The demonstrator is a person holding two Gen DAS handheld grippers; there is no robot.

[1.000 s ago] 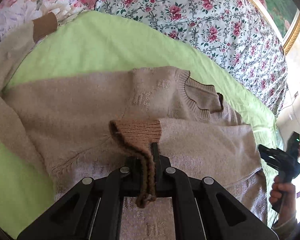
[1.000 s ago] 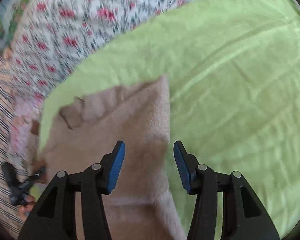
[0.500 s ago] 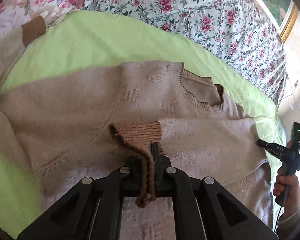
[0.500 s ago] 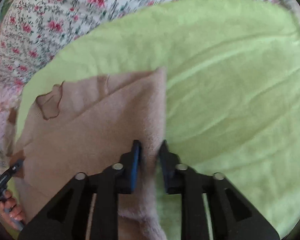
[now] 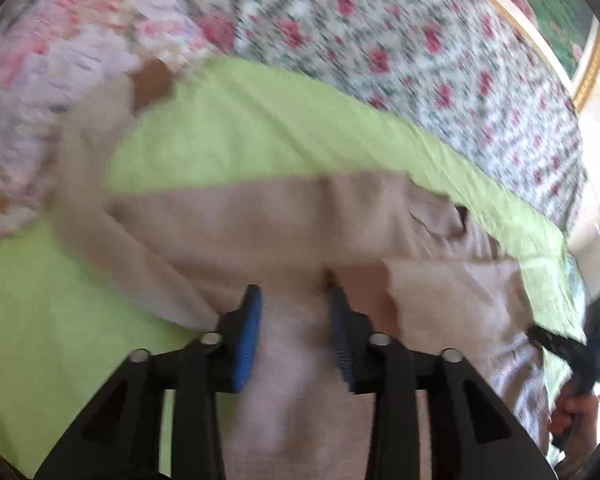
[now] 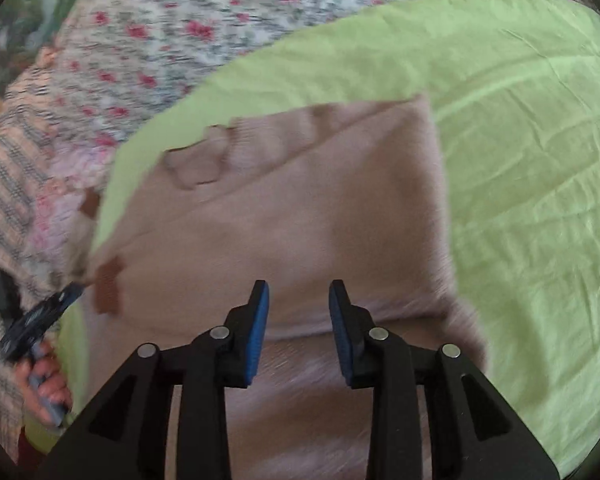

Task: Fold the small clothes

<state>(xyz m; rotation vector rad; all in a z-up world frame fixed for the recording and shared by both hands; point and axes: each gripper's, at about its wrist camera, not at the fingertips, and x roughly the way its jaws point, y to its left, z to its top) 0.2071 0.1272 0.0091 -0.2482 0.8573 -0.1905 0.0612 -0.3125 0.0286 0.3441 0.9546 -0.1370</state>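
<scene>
Both tongs stood open with nothing between the pads. Left gripper [image 5: 294,312] hovered low over the sweater [image 5: 260,220], jaws apart about a cuff's width, blue pads showing, no cloth pinched; the brown cuff [image 5: 364,280] of the folded-in sleeve lay just beside its right finger, touching or nearly so, blur made it hard to tell. Sweater lay flat on the green sheet [image 5: 240,120], neck opening toward the far right, other sleeve stretched off to the far left with its brown cuff end [image 5: 152,80] reaching the floral bedspread [image 5: 380,32]. Right gripper [image 6: 298,310] likewise parted, empty, hanging over the sweater's lower body near the hem, straight folded side edge [image 6: 436,200] to its right, bare sheet beyond. Each view caught the opposite hand holding its tool at the frame edge. Both views were motion-blurred. Judged step: one sleeve and side panel folded in and laid down, so roughly a third done. Next move would likely call for the left tong to reach out to the far sleeve, pinch near cuff or shoulder, and bring it across the body, with the right tong pinning or smoothing the folded side. Risk: knit is soft and could drag the laid fold out of line.
</scene>
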